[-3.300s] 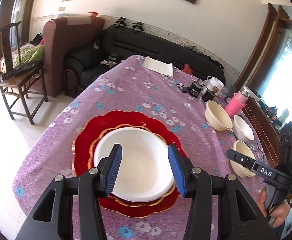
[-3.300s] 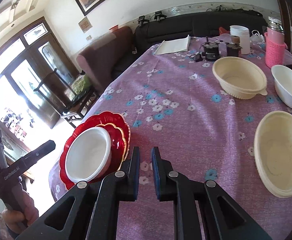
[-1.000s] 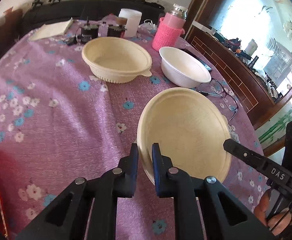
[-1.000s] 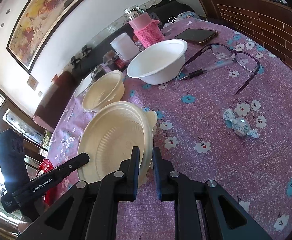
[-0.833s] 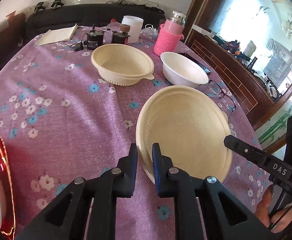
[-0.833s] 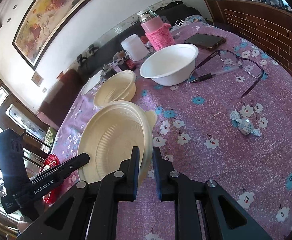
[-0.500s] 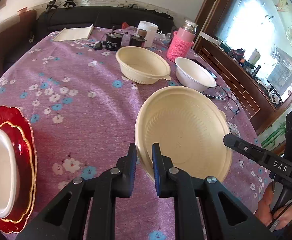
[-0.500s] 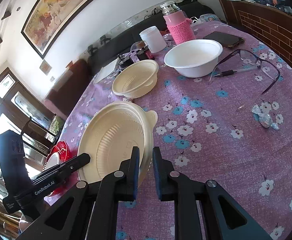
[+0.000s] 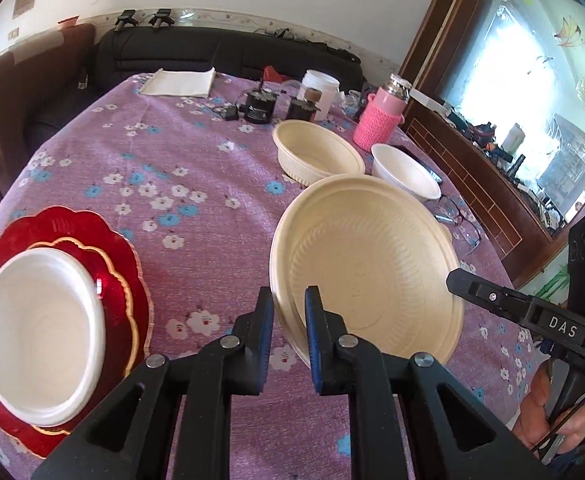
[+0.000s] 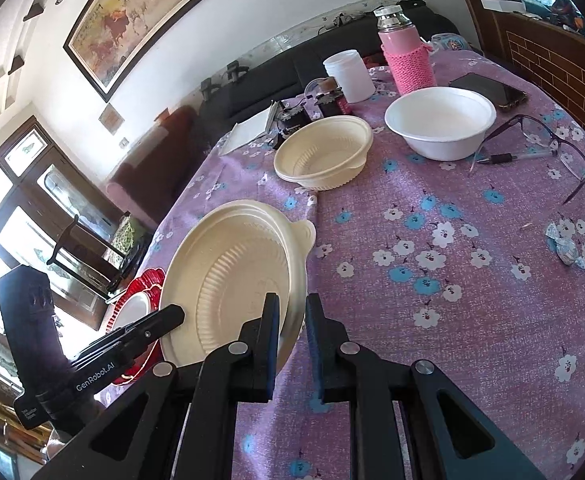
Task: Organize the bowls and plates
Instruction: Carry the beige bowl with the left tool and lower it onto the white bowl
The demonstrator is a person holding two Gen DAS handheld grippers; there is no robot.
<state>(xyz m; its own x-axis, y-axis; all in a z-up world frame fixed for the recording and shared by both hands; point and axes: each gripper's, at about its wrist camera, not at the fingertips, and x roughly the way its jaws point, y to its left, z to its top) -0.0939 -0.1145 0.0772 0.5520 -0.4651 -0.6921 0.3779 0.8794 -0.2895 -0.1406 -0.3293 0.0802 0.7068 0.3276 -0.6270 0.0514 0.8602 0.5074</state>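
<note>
So the big cream ribbed plastic plate (image 9: 368,264) is up off the purple flowered tablecloth (image 9: 180,168), centre-right of the left view. The left gripper (image 9: 288,320) is pinched nearly shut on its near rim, and the right gripper (image 10: 292,320) is clamped tight on the opposite edge. At lower left, a white round plate (image 9: 38,328) already sits on the scalloped red plate (image 9: 128,264). The cream ribbed bowl (image 9: 316,154) and white foam bowl (image 9: 406,172), upper right, look untouched. Probably a third done, with the cream plate likely headed for the stack.
</note>
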